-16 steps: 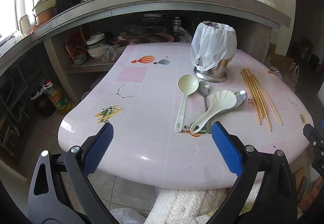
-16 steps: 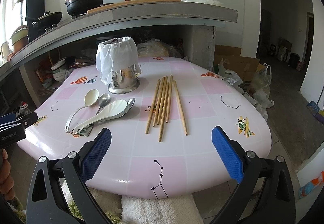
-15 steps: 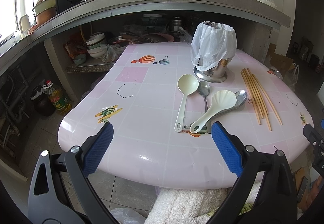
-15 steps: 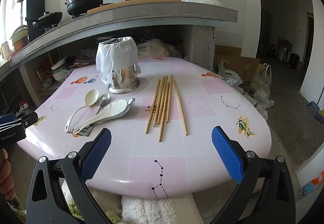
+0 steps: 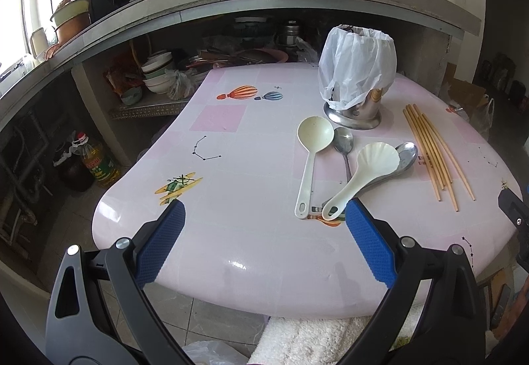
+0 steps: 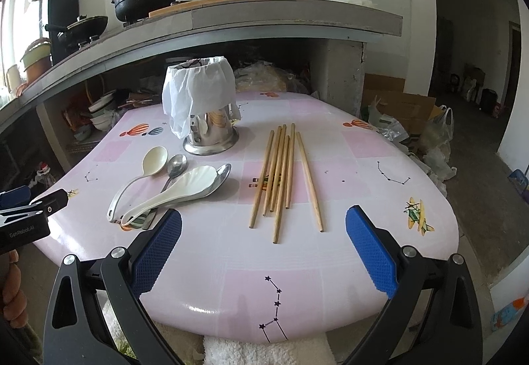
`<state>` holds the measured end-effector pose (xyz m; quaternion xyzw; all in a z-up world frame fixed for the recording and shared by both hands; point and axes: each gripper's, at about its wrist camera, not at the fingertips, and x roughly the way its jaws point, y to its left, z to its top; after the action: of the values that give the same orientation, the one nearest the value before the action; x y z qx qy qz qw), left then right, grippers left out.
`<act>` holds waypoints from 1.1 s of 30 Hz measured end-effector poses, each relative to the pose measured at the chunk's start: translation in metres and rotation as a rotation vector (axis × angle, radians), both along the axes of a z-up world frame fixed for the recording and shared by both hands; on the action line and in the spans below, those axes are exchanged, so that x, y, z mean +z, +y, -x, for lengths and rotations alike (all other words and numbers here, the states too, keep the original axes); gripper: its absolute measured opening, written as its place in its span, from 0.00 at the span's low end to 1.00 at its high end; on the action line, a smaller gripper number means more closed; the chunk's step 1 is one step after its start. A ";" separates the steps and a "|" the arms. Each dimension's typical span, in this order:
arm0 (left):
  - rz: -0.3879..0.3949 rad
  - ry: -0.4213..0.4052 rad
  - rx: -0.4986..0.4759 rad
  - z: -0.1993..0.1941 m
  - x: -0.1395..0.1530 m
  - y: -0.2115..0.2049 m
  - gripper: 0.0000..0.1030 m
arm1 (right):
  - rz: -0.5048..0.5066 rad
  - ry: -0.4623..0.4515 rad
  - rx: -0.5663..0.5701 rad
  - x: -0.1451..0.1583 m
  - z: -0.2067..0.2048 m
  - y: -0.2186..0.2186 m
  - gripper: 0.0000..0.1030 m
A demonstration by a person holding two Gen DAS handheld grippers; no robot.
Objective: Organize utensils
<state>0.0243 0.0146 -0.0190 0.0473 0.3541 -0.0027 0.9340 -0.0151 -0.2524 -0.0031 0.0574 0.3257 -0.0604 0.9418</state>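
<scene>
On the pink table (image 5: 231,166) lie a cream ladle (image 5: 312,147), a small metal spoon (image 5: 344,142), a white shell-shaped rice scoop (image 5: 367,170) resting over a larger metal spoon (image 5: 408,155), and several wooden chopsticks (image 5: 433,153). Behind them stands a steel utensil holder draped in a white plastic bag (image 5: 357,81). My left gripper (image 5: 264,242) is open above the table's near edge, just short of the scoop's handle. My right gripper (image 6: 264,246) is open in front of the chopsticks (image 6: 281,176); the holder (image 6: 205,110) and the scoop (image 6: 185,186) sit to their left.
A concrete counter (image 5: 264,1) with pots and bottles overhangs the table's far side; bowls and pans fill the shelf (image 5: 158,81) beneath it. An oil bottle (image 5: 96,160) stands on the floor at left. A white towel (image 6: 264,351) lies below the near edge. Cardboard and bags (image 6: 416,120) sit at right.
</scene>
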 end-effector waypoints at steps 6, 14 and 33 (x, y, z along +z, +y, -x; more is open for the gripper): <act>-0.005 0.001 -0.036 -0.024 0.004 -0.001 0.91 | -0.044 -0.020 -0.021 0.004 -0.034 0.005 0.94; 0.088 0.029 -0.135 -0.066 0.000 -0.004 0.91 | -0.066 -0.041 0.014 0.005 -0.077 0.011 0.94; 0.236 0.092 -0.288 -0.148 -0.022 -0.025 0.91 | -0.050 0.007 0.121 -0.032 -0.127 0.015 0.94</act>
<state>0.1720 -0.0105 -0.0411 -0.0125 0.3832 -0.1801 0.9059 0.1116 -0.2378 -0.0354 0.0608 0.3334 0.0049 0.9408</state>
